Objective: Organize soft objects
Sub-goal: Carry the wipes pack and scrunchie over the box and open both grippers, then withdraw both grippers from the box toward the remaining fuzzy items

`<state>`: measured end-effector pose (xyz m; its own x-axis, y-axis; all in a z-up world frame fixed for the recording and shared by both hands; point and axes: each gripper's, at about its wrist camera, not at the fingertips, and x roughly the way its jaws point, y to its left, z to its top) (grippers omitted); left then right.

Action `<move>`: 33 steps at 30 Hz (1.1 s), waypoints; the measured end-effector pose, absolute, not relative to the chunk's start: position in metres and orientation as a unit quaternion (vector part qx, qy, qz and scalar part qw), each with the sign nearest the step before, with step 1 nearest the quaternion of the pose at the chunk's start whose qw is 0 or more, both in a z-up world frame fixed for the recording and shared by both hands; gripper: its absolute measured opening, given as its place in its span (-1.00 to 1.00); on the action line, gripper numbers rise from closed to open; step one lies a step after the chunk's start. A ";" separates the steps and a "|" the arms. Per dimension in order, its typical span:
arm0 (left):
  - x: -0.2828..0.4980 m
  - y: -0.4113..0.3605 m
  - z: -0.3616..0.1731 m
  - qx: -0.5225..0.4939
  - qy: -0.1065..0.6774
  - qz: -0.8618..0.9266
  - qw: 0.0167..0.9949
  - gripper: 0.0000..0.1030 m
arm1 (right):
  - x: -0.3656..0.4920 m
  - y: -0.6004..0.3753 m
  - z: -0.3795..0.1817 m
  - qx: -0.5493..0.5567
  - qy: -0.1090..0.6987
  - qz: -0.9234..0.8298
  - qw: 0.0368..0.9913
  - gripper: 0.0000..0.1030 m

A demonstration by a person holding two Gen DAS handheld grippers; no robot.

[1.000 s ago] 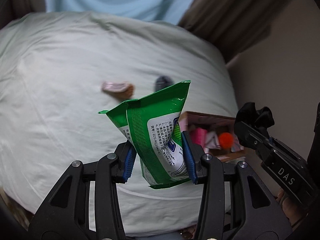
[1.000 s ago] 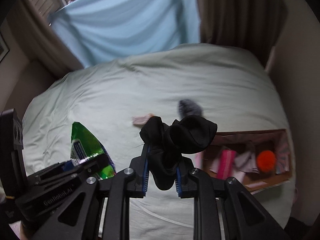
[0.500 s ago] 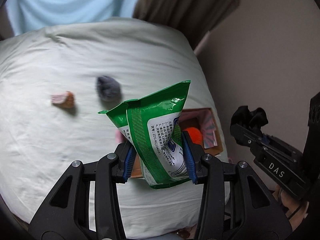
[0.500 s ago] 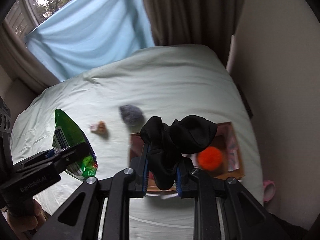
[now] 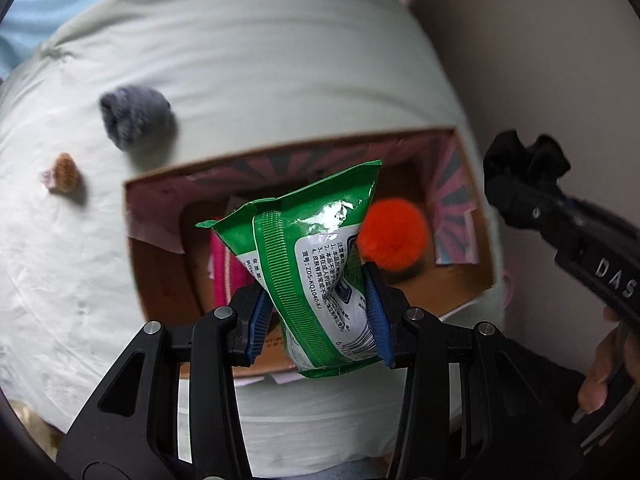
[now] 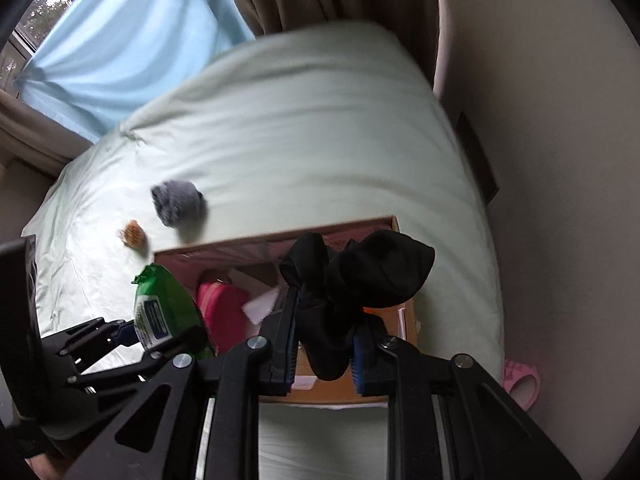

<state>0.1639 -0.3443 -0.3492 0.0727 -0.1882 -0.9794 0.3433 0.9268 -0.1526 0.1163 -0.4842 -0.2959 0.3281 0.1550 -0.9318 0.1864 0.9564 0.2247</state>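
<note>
Wet-wipes pack, pinched in left claw; black sock, pinched in right claw; both poised over cardboard box, frame centre, likely for dropping in.

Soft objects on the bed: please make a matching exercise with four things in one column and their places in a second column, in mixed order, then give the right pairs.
Things:
1. green wipes pack
2. black sock
3. orange pom-pom
4. grey fluffy ball

Places:
A. lying on the bed cover, outside the cardboard box
B. inside the box
C. between the fingers of the left gripper
D. between the fingers of the right gripper

Pairs: 1-C, 2-D, 3-B, 4-A
</note>
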 end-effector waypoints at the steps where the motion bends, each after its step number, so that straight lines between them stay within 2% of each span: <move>1: 0.163 -0.346 -0.357 0.064 0.662 -0.179 0.725 -0.24 | 0.119 -0.488 -0.305 0.149 0.585 -0.006 0.797 -0.62; 9: 0.164 -0.357 -0.396 0.099 0.685 -0.163 0.703 -0.23 | 0.138 -0.496 -0.355 0.165 0.612 0.022 0.773 -0.62; 10: 0.164 -0.357 -0.396 0.100 0.684 -0.163 0.704 -0.15 | 0.140 -0.496 -0.357 0.162 0.612 0.021 0.774 -0.57; 12: 0.164 -0.356 -0.396 0.100 0.691 -0.162 0.698 0.44 | 0.144 -0.499 -0.361 0.162 0.611 0.020 0.774 -0.16; 13: 0.164 -0.354 -0.395 0.096 0.691 -0.165 0.697 0.98 | 0.147 -0.499 -0.362 0.165 0.610 0.021 0.775 0.40; 14: 0.163 -0.354 -0.392 0.095 0.690 -0.168 0.698 0.99 | 0.149 -0.498 -0.363 0.168 0.607 0.021 0.777 0.90; 15: 0.161 -0.352 -0.391 0.096 0.687 -0.168 0.700 0.99 | 0.150 -0.499 -0.363 0.170 0.604 0.023 0.778 0.99; 25: 0.152 -0.336 -0.369 0.082 0.685 -0.163 0.705 0.99 | 0.141 -0.497 -0.357 0.157 0.594 0.031 0.788 0.99; 33: 0.145 -0.318 -0.340 0.065 0.663 -0.172 0.726 0.99 | 0.126 -0.490 -0.325 0.139 0.581 0.018 0.802 0.99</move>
